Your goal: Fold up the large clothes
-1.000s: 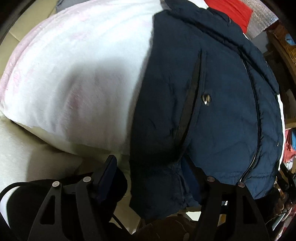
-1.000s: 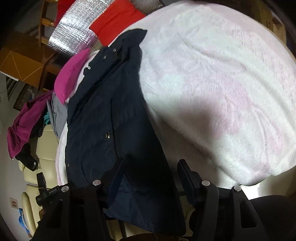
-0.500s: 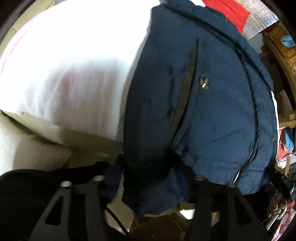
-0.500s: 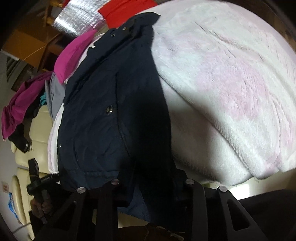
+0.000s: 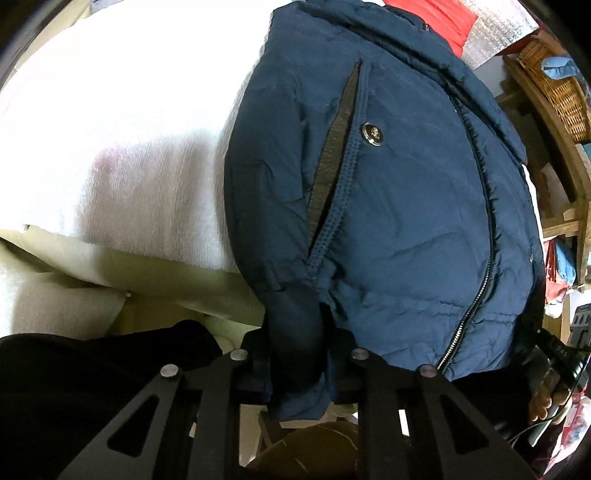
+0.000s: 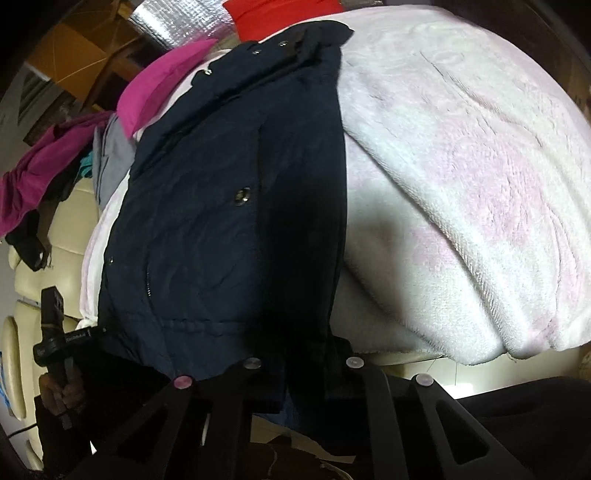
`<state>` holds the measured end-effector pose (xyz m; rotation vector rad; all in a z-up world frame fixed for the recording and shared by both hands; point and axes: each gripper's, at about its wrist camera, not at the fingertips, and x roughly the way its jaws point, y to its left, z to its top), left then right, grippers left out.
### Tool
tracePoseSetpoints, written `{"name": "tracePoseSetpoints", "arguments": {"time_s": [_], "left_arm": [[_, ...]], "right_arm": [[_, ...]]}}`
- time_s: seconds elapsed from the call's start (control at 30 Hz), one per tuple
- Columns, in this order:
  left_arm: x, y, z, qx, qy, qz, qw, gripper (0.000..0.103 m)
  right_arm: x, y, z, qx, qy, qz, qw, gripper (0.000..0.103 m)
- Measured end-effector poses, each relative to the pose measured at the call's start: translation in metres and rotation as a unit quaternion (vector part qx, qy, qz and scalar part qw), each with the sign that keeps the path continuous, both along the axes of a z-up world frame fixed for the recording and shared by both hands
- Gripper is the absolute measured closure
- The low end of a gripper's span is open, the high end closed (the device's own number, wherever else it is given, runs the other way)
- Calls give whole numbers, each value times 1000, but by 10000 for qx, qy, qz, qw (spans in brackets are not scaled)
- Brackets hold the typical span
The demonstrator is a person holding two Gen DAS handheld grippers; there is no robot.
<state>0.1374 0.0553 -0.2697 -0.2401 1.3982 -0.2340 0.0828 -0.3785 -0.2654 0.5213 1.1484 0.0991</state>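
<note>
Left wrist view first: the left tool (image 5: pixel 295 354) has just been closing and now pinches a bunched fold at the bottom hem of the navy blue padded zip-front jacket (image 5: pixel 399 206), the dark cloth squeezed between its black fingers (image 5: pixel 255 369). In the right wrist view the right tool (image 6: pixel 303 365) has likewise just been closing and grips the other bottom corner of the same jacket (image 6: pixel 229 229), cloth filling the narrow gap between its jaws.

Outward from both grips, the jacket lies spread flat, front up and zipped, collar at the far end, on a white and pale pink fleece blanket (image 6: pixel 461 177) draped over a cream sofa-like seat (image 5: pixel 55 302); its hem hangs over the blanket's near edge. Red (image 5: pixel 436 18) and magenta (image 6: pixel 162 81) clothes sit beyond the collar.

By my reading, the fold has barely begun: both hem corners are secured, but no crease is made. Lifting the hem toward the collar and any narrowing folds remain.
</note>
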Motion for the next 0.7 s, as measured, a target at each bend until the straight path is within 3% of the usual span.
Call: {"name": "tracePoseSetpoints", "arguments": {"time_s": [0.07,0.13,0.17,0.2,0.3,0.5,0.7], "left_arm": [[7,-1,1,4,70,23,10000,71],[17,11,-1,-39,66,-35,10000,69],[17,11,-1,-54,41,-12,10000,70],[17,11,-1,-78,8,9,10000,81],[13,13,6,-206,-80,36,9997,89],[-6,23,31,-237,-488,-42,9985,92],[-29,30,52,-201,-657,-272,9973,92]], "right_arm": [[1,-3,-3,78,62,-27,9999,85],[2,-6,-10,277,160,-102,9994,81],[2,-5,-10,254,144,-73,9995,81],[2,-3,-10,182,116,-38,9998,81],[-1,2,-2,-3,15,24,10000,92],[-12,15,20,-323,-255,313,9987,95],[-37,20,22,-270,-127,541,9981,95]]}}
